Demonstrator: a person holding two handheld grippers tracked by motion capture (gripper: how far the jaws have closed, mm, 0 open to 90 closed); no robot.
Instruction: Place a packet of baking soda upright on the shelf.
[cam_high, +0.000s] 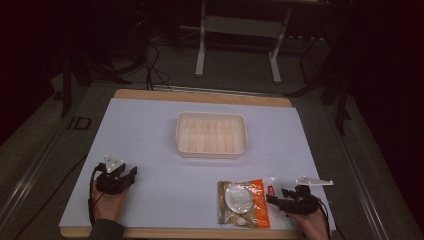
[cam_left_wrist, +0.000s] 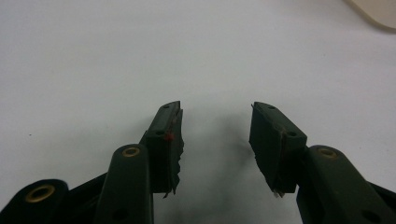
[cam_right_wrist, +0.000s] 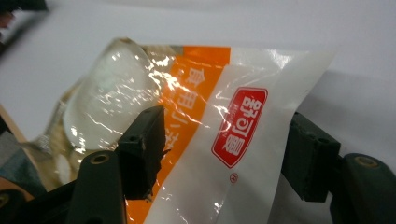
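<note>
At the near right edge of the white-covered table (cam_high: 150, 130), the right gripper (cam_high: 276, 196) reaches toward a clear plastic food packet with an orange band and a red label (cam_high: 244, 202). The packet lies flat near the table's front edge. In the right gripper view, the packet's white end (cam_right_wrist: 243, 154) sits between the two black jaws, which stand apart on either side of it; whether the pads touch the plastic cannot be told. At the near left, the left gripper (cam_high: 131, 172) rests on the table, its jaws spread with nothing between them. Farther back, near the middle, sits a cream rectangular plastic tray (cam_high: 211, 151), well apart from both grippers.
</note>
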